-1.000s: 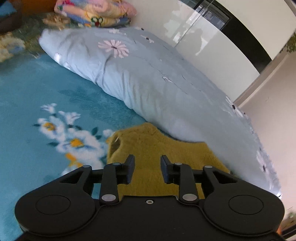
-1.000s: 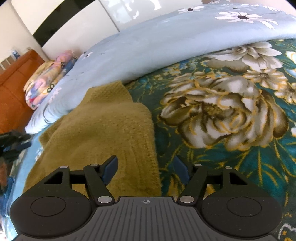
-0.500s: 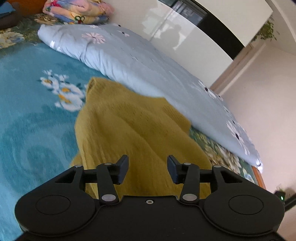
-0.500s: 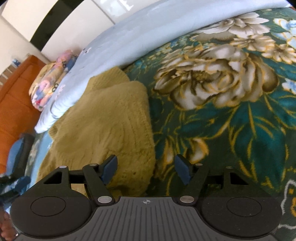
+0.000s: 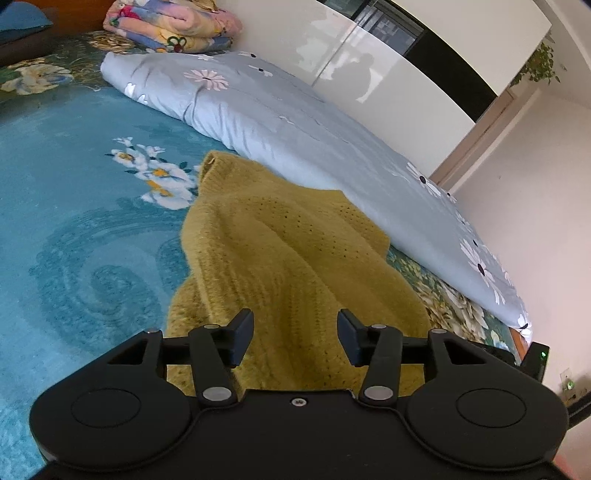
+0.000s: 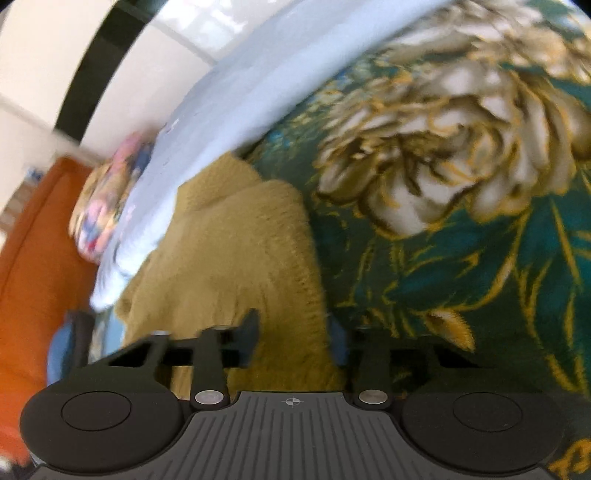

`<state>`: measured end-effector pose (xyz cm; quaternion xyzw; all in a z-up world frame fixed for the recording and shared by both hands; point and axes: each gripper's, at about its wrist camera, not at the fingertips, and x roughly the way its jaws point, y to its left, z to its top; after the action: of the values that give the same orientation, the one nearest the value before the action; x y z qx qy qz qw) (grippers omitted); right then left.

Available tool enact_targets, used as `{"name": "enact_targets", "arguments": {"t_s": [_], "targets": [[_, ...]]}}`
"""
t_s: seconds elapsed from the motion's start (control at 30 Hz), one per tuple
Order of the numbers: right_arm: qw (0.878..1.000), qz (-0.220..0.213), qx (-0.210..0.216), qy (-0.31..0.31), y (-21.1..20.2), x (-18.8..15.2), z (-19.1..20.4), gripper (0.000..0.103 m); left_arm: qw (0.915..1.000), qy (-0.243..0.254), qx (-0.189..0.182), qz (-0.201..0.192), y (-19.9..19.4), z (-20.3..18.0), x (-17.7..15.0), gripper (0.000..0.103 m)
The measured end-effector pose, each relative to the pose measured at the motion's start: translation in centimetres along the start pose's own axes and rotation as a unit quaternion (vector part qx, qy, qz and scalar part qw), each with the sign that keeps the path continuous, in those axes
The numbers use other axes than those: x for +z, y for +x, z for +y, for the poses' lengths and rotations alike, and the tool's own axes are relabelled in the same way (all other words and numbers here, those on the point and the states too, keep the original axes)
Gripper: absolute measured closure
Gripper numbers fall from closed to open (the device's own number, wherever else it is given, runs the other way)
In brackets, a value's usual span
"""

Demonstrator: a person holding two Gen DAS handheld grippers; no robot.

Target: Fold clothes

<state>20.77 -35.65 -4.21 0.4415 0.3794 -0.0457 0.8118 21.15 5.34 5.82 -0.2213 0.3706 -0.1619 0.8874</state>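
Observation:
A mustard-yellow knitted sweater (image 5: 280, 254) lies folded on the floral bedspread, its far end against a pale blue quilt. My left gripper (image 5: 295, 338) hovers open over the sweater's near end, with nothing between its fingers. In the blurred right wrist view the same sweater (image 6: 236, 258) lies left of centre, its right edge running between the fingers. My right gripper (image 6: 295, 334) is open above that edge and holds nothing.
The pale blue daisy-print quilt (image 5: 295, 122) runs along the white wall side of the bed. A folded multicoloured blanket (image 5: 173, 26) sits at the far end. The teal bedspread (image 5: 66, 229) spreads left of the sweater; its large floral print (image 6: 461, 177) lies right of it. An orange headboard (image 6: 33, 251) stands at the left.
The left gripper has pulled back from the sweater and its jaws have spread wider. The right gripper has swung and tilted, blurring its view, and stays open.

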Motion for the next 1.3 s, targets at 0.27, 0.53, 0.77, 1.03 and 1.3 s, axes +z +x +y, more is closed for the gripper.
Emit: {"name": "enact_targets", "arguments": {"t_s": [0.27,0.53,0.77,1.03,1.3], "targets": [[0.995,0.003,0.083,-0.058,-0.6,0.0,6.2,0.093,0.9994,-0.029,0.015,-0.013,-1.3,2.1,0.1,0.053],[0.957,0.087,0.195,-0.196,0.3,-6.2,16.4,0.094,0.9975,-0.056,0.03,-0.03,-2.6,4.6,0.3,0.05],[0.929,0.202,0.2,-0.238,4.8,-14.2,18.5,0.094,0.9969,-0.06,0.037,-0.036,-3.3,5.4,1.3,0.05],[0.93,0.21,0.186,-0.236,5.2,-15.0,18.0,0.094,0.9986,0.027,0.045,0.006,1.2,1.4,3.3,0.048],[0.932,0.17,0.169,-0.271,0.7,-12.7,15.7,0.077,0.9923,0.09,0.073,0.046,6.4,-1.1,3.3,0.044]]}}
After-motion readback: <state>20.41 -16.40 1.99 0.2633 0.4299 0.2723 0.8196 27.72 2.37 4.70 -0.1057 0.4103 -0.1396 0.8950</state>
